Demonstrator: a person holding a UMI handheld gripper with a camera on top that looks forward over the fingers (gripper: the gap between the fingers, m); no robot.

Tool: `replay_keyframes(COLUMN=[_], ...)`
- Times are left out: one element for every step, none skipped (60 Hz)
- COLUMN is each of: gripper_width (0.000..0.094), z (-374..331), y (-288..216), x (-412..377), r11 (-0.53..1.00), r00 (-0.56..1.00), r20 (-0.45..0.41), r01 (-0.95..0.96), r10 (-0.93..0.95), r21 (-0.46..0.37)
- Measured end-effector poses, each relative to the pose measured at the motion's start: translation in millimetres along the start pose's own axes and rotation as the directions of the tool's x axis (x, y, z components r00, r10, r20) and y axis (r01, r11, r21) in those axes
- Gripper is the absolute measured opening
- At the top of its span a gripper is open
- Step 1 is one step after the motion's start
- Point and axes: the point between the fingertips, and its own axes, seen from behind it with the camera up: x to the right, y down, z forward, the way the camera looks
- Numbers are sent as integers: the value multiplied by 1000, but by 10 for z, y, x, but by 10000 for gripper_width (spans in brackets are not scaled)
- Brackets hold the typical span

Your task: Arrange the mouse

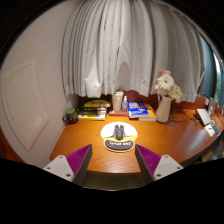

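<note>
On the wooden tabletop (70, 145) ahead of me, I'm seeing the dark mouse (119, 132) sitting in the middle of a round white mouse pad (120, 138) with lettering along its near edge. I'm holding the claw (113, 159) just short of that pad, and its fingers are spread wide, released, gripping nothing; the purple pads (80, 156) are showing on both inner faces, with the mouse lying just ahead of them and roughly centred on the gap.

Beyond the mouse I'm picking out a stack of books (93, 110) with a yellow cover, a dark mug (70, 116) beside it, a white cup (117, 100), more books (141, 111), and a vase of pale flowers (165, 95), all lined up near the white curtains (125, 45). Something like a device stand is sitting at the far end of the tabletop, but I can't make out what it is.

I'm judging this as the approach step: the mouse isn't grasped yet, so the arranging is barely begun. The next move, as I'm reading it, calls for easing forward and down so the fingers straddle the mouse's sides, keeping it centred, then closing gently, since the shell looks smooth and could slip or skid across the pad.
</note>
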Motion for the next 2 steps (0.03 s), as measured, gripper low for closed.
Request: replay_keyframes(gripper_width=[862, 863], z=[-9, -18], y=[-7, -12], x=[2, 4], r11=[1000, 1000], r00=[1000, 1000], r20=[-1, -1], r01=[0, 0], r10=[0, 0], r21=[1, 2])
